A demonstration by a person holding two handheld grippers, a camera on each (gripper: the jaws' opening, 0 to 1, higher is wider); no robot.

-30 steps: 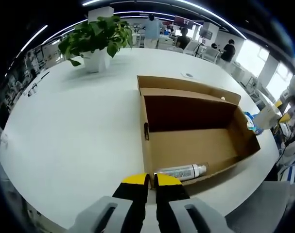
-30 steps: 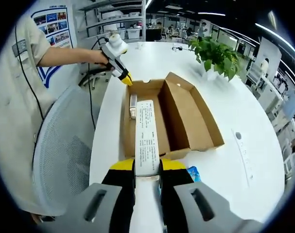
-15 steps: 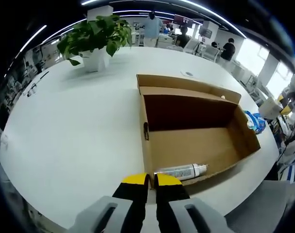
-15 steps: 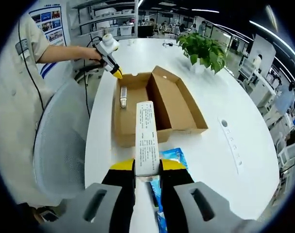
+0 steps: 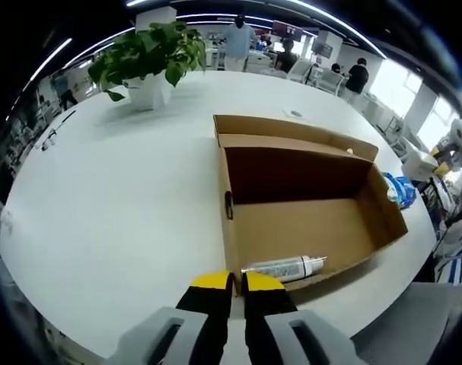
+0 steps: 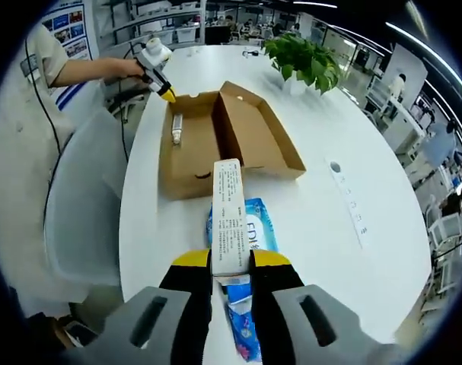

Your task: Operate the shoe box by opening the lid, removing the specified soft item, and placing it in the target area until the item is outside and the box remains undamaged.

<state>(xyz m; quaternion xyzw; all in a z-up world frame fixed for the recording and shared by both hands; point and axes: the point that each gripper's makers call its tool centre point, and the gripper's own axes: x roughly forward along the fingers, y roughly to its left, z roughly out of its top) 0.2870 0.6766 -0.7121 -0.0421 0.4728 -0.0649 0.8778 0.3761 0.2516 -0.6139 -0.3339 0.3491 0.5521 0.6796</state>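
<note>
In the right gripper view, the right tool held a flat white pack with small printed text, its two yellow-tipped jaws closed on the near end of it; the long axis of the pack ran straight forward along the jaws, and its far end pointed toward the shoe box. Under the pack a blue soft package lay on the white surface, just in front of the box and outside it, with its long axis also along the view. The box was open, its lid folded flat to the far side, and its long side went away from the camera. Inside, near the left wall, a small white tube lay with its long axis along the box. The left tool hovered at the far left corner of the box, held by a person's hand, and a grey chair stood beside the surface. In the left gripper view, the left tool had its jaws close together with nothing between them, just at the near wall of the box. The tube lay along this near wall, its cap pointing right. The blue package was seen beyond the right end of the box, and a potted plant stood well apart on the surface
</note>
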